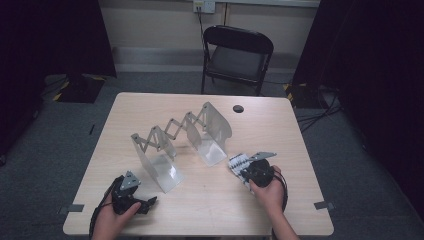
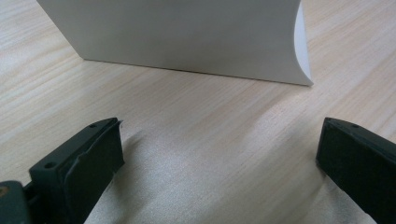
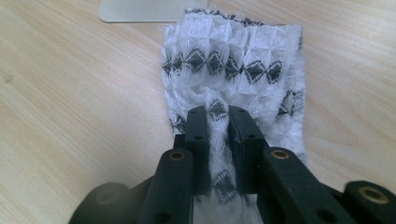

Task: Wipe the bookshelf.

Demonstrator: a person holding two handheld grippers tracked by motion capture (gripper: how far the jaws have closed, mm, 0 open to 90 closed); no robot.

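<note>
A white knitted cloth with black diamond patterns [image 3: 233, 60] lies on the wooden table [image 1: 210, 205], and it shows as a small white bundle [image 1: 239, 163] in the high view. My right gripper [image 3: 218, 114] has its two black jaws pinched on a fold of this cloth, close to the table's right side [image 1: 252, 172]. My left gripper [image 1: 150, 202] rests near the front left edge, jaws wide apart [image 2: 219, 144] with only bare table between them. It faces the base plate of a metal expanding rack [image 2: 187, 37].
The metal accordion rack [image 1: 175, 135] with two curved end plates stands across the table's middle. A dark round hole [image 1: 238, 108] sits near the far edge. A black folding chair [image 1: 235, 55] stands behind the table. Cables trail from both grippers.
</note>
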